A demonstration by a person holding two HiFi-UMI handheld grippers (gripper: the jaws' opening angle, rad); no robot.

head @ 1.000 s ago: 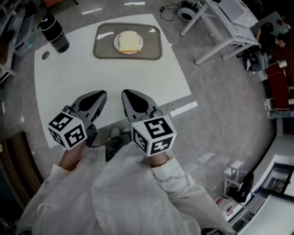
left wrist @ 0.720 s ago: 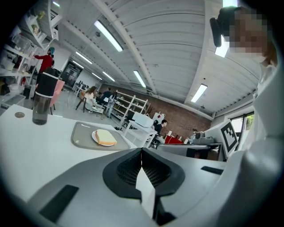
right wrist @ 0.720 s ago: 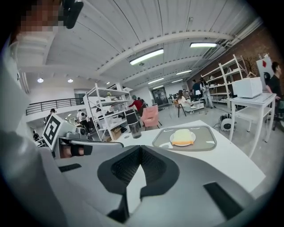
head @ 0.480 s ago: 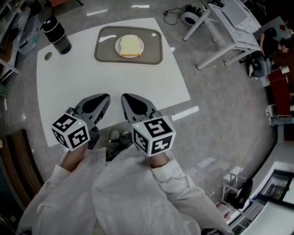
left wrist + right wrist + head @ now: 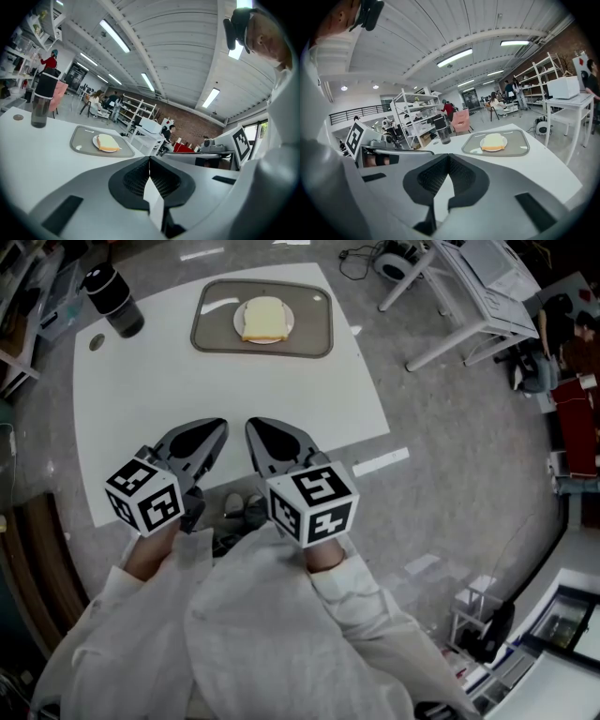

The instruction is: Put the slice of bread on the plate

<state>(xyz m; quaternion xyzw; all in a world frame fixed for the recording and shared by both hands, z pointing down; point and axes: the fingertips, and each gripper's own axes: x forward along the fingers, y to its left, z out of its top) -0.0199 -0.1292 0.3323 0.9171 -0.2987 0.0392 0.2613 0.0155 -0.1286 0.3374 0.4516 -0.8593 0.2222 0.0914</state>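
A slice of bread (image 5: 263, 318) lies on a small white plate (image 5: 237, 322), which sits in a grey tray (image 5: 214, 331) at the far side of the white table (image 5: 187, 390). The left gripper view shows the bread (image 5: 108, 141) far ahead, and so does the right gripper view, on its plate (image 5: 493, 140). My left gripper (image 5: 217, 427) and right gripper (image 5: 253, 426) hover side by side over the table's near edge, well short of the tray. Both are shut with nothing between the jaws (image 5: 150, 160) (image 5: 449, 156).
A black bottle (image 5: 112, 301) stands at the table's far left corner, with a small round hole (image 5: 97, 343) in the tabletop beside it. A white desk frame (image 5: 450, 306) stands on the floor to the right. The person's shoes (image 5: 240, 510) show below the near edge.
The head view has shifted slightly, so the tray sits a little higher in the picture. Both grippers stay shut at the near edge, and the bread has not moved.
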